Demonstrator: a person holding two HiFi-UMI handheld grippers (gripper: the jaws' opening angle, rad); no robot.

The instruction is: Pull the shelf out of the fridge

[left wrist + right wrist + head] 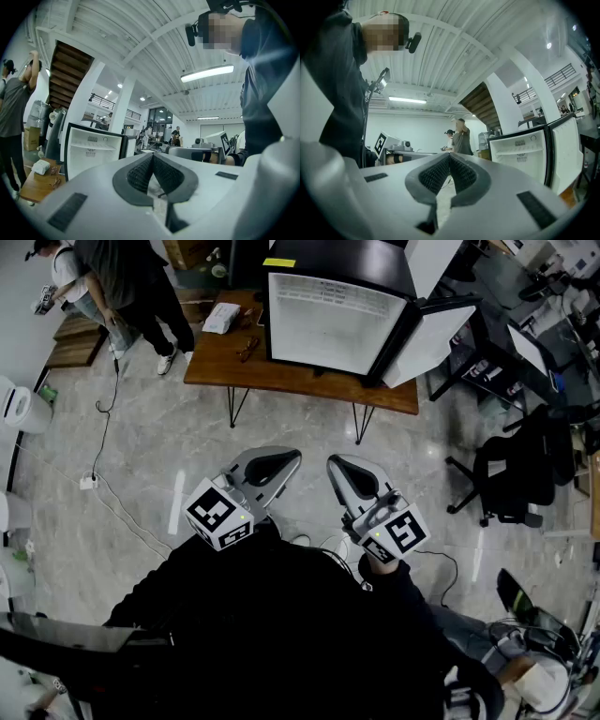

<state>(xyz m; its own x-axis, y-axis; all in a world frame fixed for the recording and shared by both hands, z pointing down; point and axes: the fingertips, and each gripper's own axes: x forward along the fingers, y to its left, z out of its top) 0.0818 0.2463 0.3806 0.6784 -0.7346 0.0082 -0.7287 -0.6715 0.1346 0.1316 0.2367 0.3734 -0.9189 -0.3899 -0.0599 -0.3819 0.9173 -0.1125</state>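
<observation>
A small black fridge [333, 320] stands on a wooden table [281, 371] with its door [427, 338] swung open to the right. Inside its white interior, one thin white shelf [328, 296] sits near the top. Both grippers hang close to my body, well short of the table. My left gripper [281, 460] is shut and holds nothing. So is my right gripper [339, 465]. The left gripper view has the shut left gripper [153, 157] with the fridge [93, 150] and its shelf [91, 146] far off at left. The right gripper view has the shut right gripper [449, 157], with the fridge [522, 150] at right.
A white box [222, 317] and small items lie on the table's left end. Two people [131, 287] stand at the far left. A black office chair [511, 474] sits right of the table. A cable and power strip [89, 482] lie on the marble floor.
</observation>
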